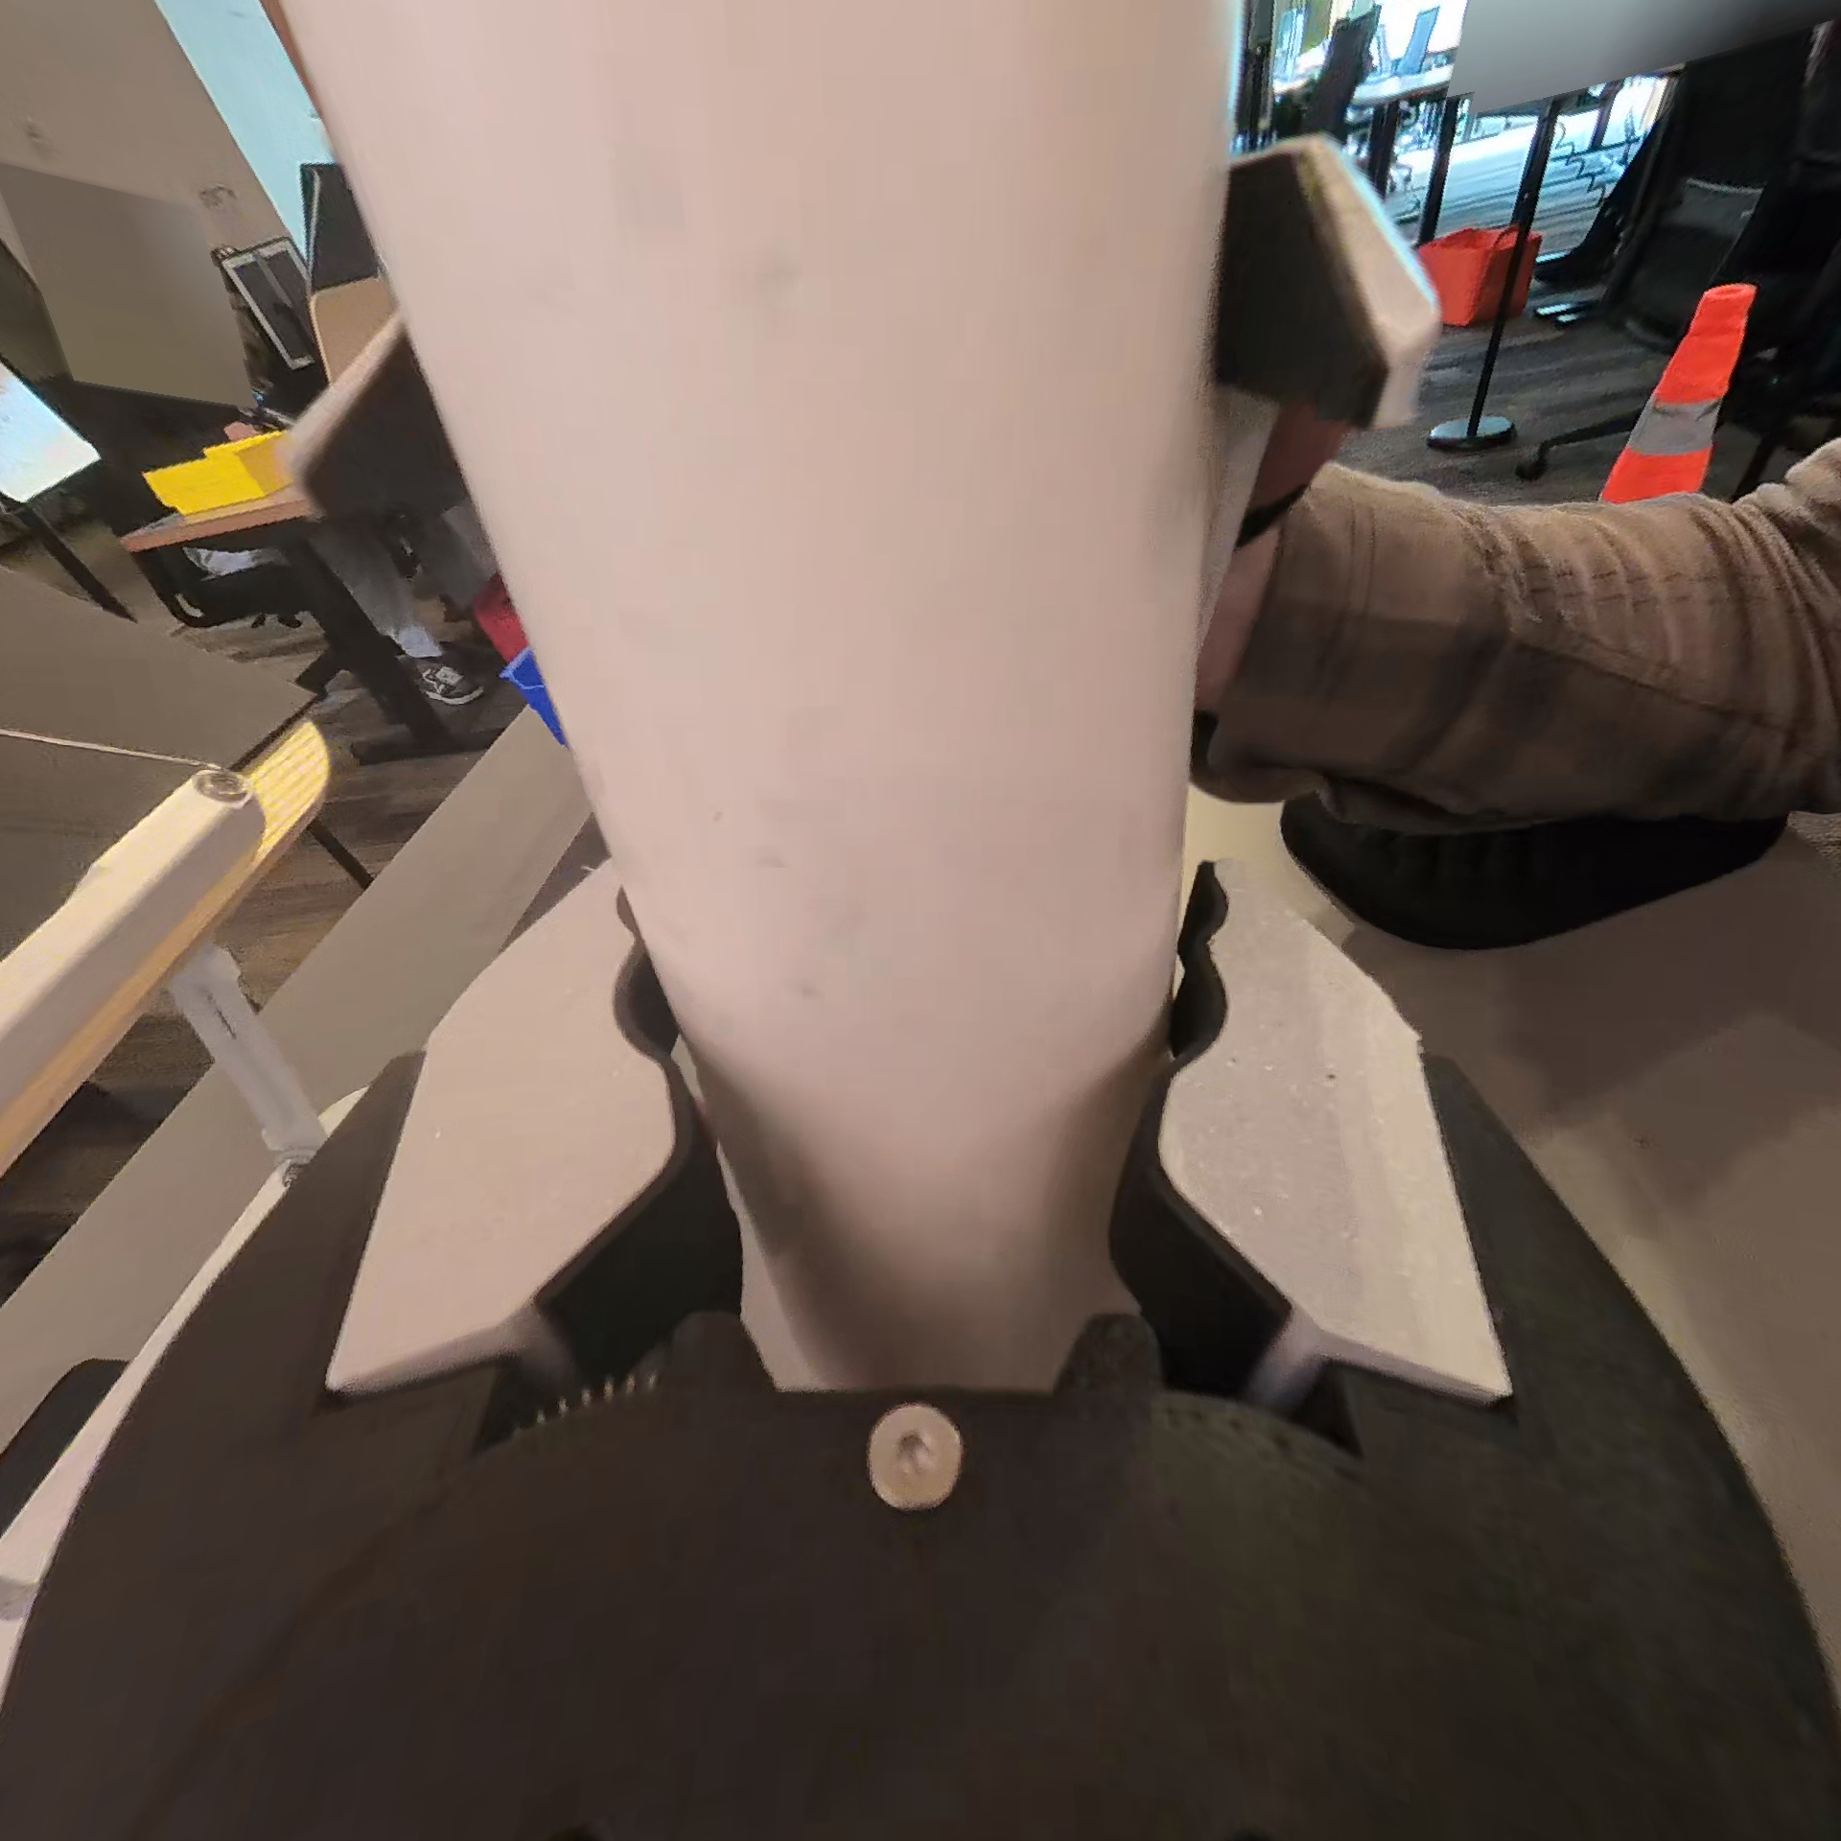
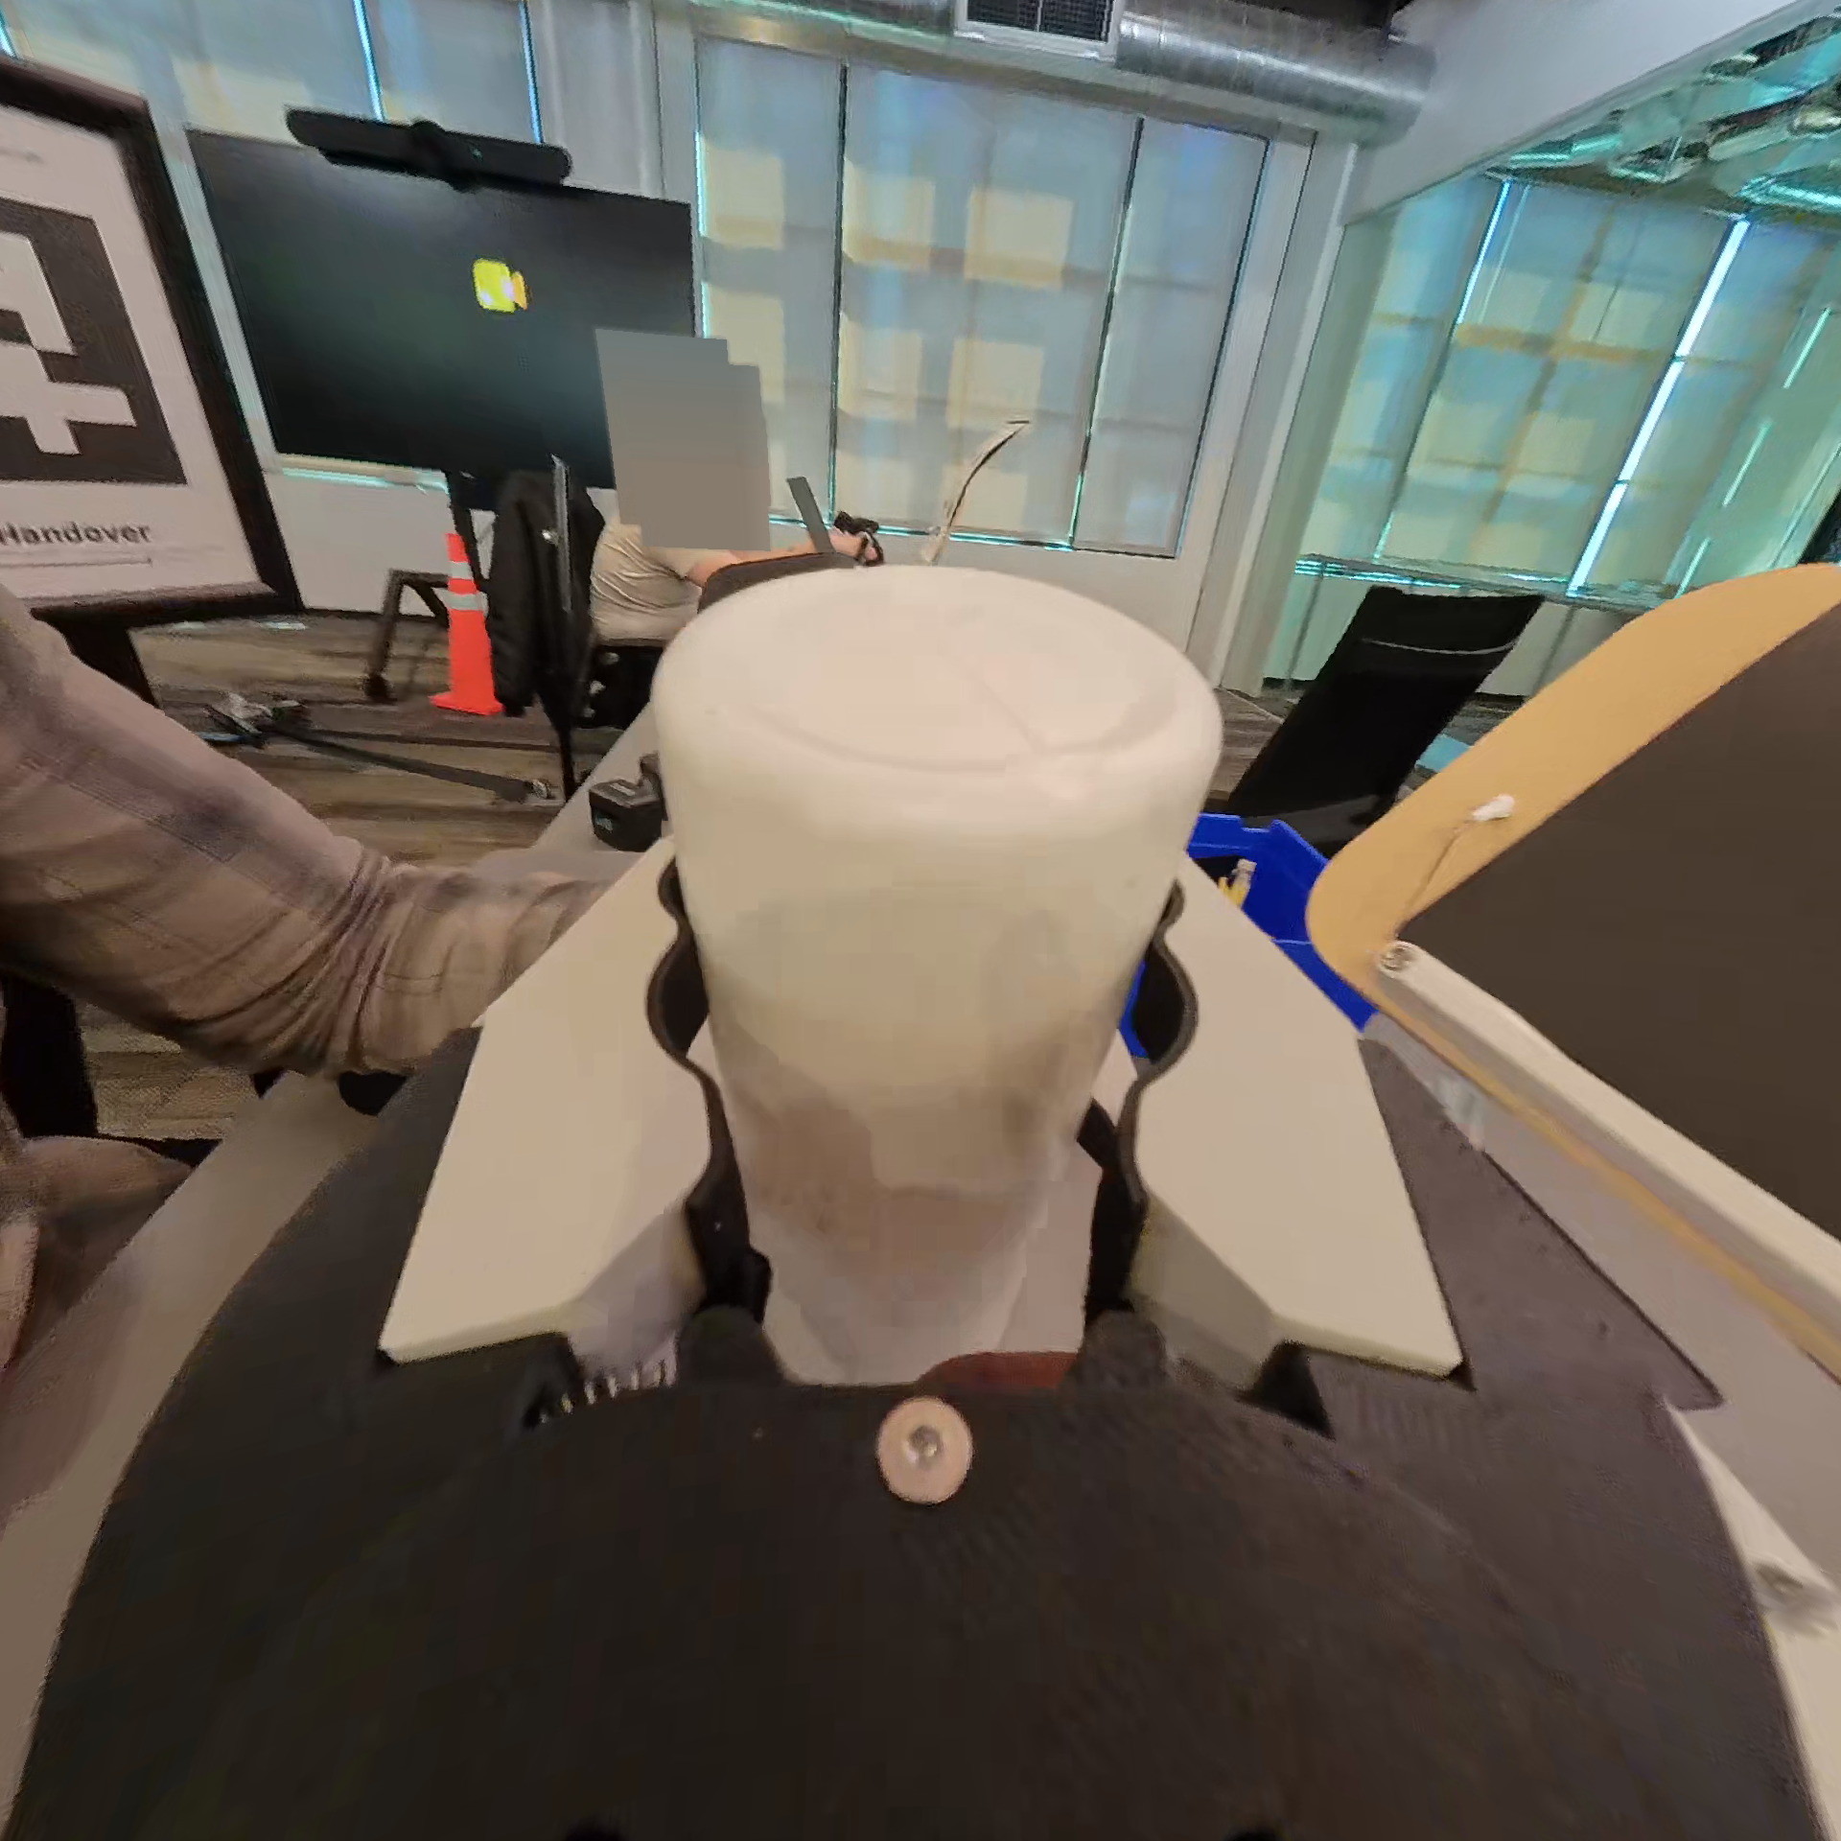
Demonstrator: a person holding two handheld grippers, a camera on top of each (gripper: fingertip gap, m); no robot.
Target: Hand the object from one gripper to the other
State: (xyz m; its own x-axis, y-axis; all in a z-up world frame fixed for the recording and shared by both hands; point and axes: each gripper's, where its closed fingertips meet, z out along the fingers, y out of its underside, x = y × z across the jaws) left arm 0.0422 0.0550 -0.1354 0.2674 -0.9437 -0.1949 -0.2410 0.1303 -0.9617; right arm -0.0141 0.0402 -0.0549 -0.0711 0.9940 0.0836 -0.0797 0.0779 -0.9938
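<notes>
Left wrist view — orange cone (image 1: 1684,398) beyond cylinder (image 1: 847,598)

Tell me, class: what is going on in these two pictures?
A person is passing a white cylinder between two tools. The left hand-held gripper is closed on one end, and the right hand-held gripper grips the other end. Both clamp it at once, above a grey table. Neither has let go.
</notes>
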